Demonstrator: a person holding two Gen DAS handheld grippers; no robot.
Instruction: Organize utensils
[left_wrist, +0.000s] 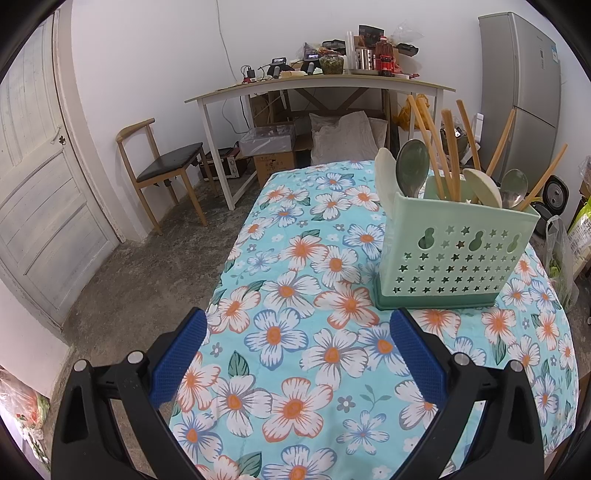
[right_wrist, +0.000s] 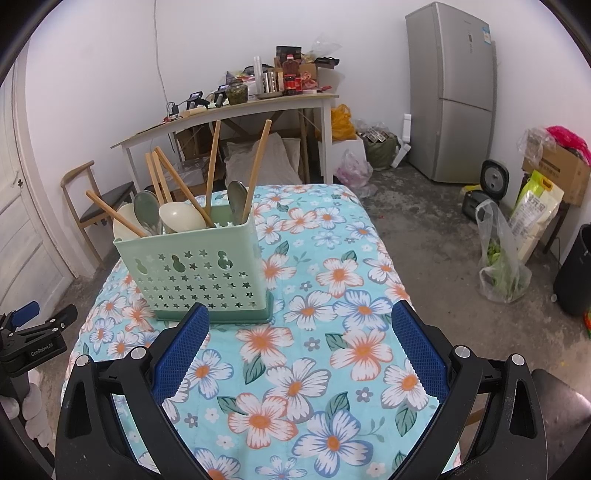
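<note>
A pale green utensil caddy (left_wrist: 454, 254) with star cut-outs stands upright on the floral tablecloth (left_wrist: 295, 332). It holds several wooden chopsticks (left_wrist: 448, 151), green spoons (left_wrist: 410, 168) and cream spoons (left_wrist: 482, 186), all standing. My left gripper (left_wrist: 297, 332) is open and empty, low over the cloth, left of and in front of the caddy. In the right wrist view the caddy (right_wrist: 195, 269) is ahead to the left, with chopsticks (right_wrist: 212, 166) and spoons (right_wrist: 181, 216) in it. My right gripper (right_wrist: 299, 325) is open and empty. The left gripper also shows at the left edge (right_wrist: 33, 325).
The table's left edge drops to a concrete floor (left_wrist: 147, 266). A wooden chair (left_wrist: 166, 170) and a cluttered white desk (left_wrist: 317, 88) stand behind. A fridge (right_wrist: 450, 92), a plastic bag of greens (right_wrist: 498, 266) and a black bin (right_wrist: 576, 273) are to the right.
</note>
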